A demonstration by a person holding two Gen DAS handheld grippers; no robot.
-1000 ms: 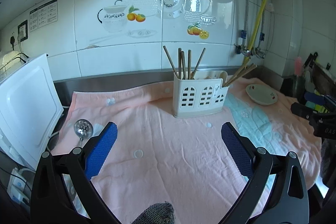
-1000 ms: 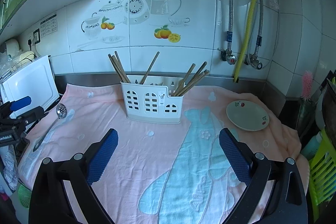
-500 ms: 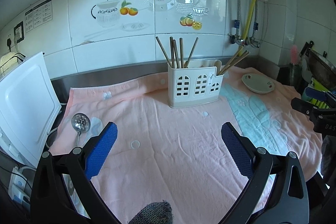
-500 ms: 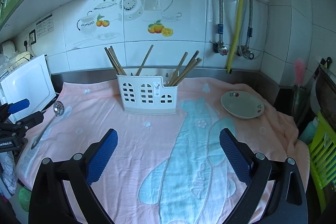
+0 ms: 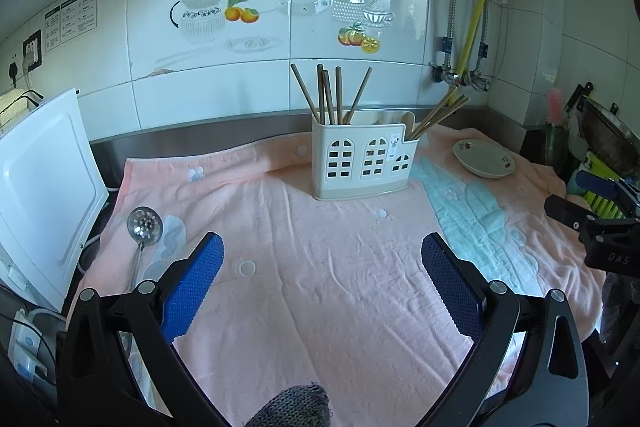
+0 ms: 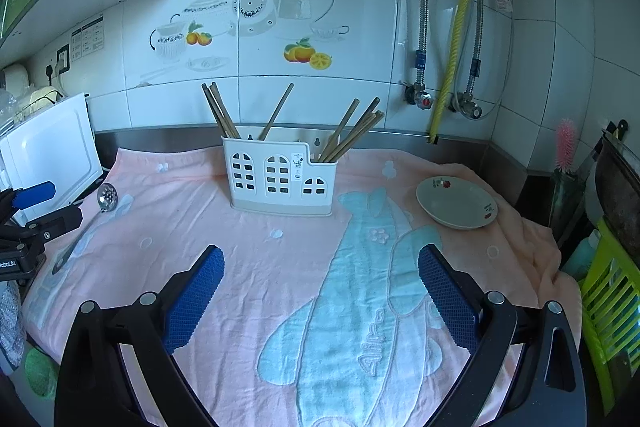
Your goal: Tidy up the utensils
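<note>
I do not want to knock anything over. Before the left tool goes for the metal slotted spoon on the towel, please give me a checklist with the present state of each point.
1. Left tool open and holding nothing: ok.
2. Right tool open and holding nothing: ok.
3. Metal slotted spoon lies flat on the pink towel, apart from other things: ok.
4. Spoon handle free to grip: cannot tell, its lower part is hidden behind the left tool's finger.
5. White plastic utensil holder upright, wooden chopsticks inside: ok.
6. Room for the spoon in the holder's middle compartment: cannot tell.
</note>
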